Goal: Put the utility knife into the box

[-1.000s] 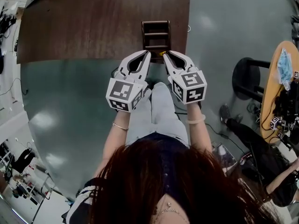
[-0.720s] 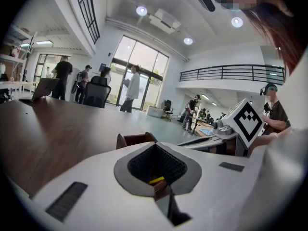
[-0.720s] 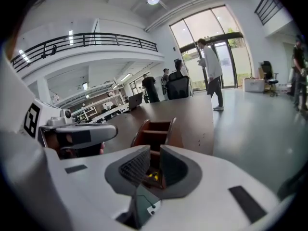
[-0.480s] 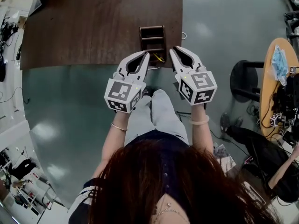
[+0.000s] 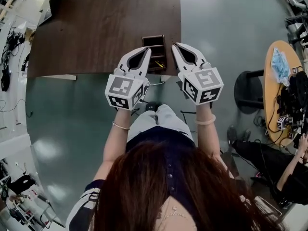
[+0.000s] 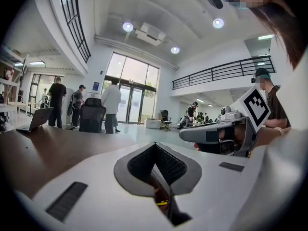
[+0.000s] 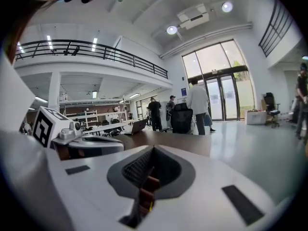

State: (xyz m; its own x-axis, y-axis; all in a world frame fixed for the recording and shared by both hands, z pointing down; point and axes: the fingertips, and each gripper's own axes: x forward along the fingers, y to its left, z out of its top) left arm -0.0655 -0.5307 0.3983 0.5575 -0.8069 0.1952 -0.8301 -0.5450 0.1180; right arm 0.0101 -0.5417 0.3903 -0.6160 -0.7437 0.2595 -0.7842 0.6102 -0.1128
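A dark wooden box (image 5: 154,42) with several compartments stands on the brown table (image 5: 96,28) near its front edge. A small yellow utility knife (image 5: 160,63) shows at the box's near end; I cannot tell whether it lies inside or just in front. My left gripper (image 5: 147,50) is shut and empty, its tip at the box's left side. My right gripper (image 5: 175,45) is also shut and empty, just right of the box. Through the closed jaws, the left gripper view shows the knife (image 6: 162,202), and the right gripper view shows the box (image 7: 147,186).
The table's front edge (image 5: 96,73) runs just ahead of my wrists, with grey-green floor beneath. At the right are a black stool (image 5: 248,88), a round wooden table (image 5: 274,90) with clutter, and a seated person (image 5: 288,177). People and chairs stand far off in the hall.
Both grippers have moved forward over the table edge and apart, so their tips now flank the box's near end. Both stayed shut.
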